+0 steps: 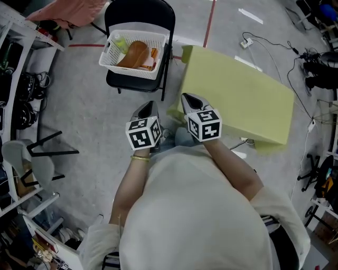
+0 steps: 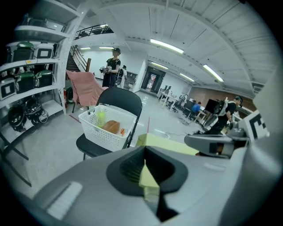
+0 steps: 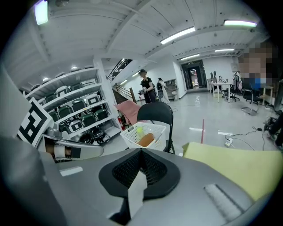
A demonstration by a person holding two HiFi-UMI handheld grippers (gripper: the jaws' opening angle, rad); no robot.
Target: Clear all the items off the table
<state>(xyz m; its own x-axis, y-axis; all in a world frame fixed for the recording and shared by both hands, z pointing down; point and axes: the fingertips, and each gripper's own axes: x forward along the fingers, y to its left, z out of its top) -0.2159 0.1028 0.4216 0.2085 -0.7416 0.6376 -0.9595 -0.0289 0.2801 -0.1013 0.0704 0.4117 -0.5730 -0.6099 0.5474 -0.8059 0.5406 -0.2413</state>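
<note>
A yellow-green cloth (image 1: 237,95) covers the table on the right. Both grippers hover side by side at its near left corner, where a fold (image 1: 176,113) is bunched up. My left gripper (image 1: 149,105) is shut, and in the left gripper view a sliver of the yellow cloth (image 2: 147,178) is pinched between its jaws. My right gripper (image 1: 189,97) is shut too, with a pale grey strip (image 3: 134,194) between its jaws; I cannot tell whether that strip is cloth. A white basket (image 1: 119,63) on a black folding chair (image 1: 132,13) holds a brown item (image 1: 133,54), a green bottle and something orange.
Shelving with dark gear (image 1: 16,100) lines the left side. A stool (image 1: 31,158) stands at the lower left. Cables and a power strip (image 1: 246,42) lie on the floor beyond the table. Red floor tape (image 1: 209,21) runs past the chair. People stand far off (image 2: 112,66).
</note>
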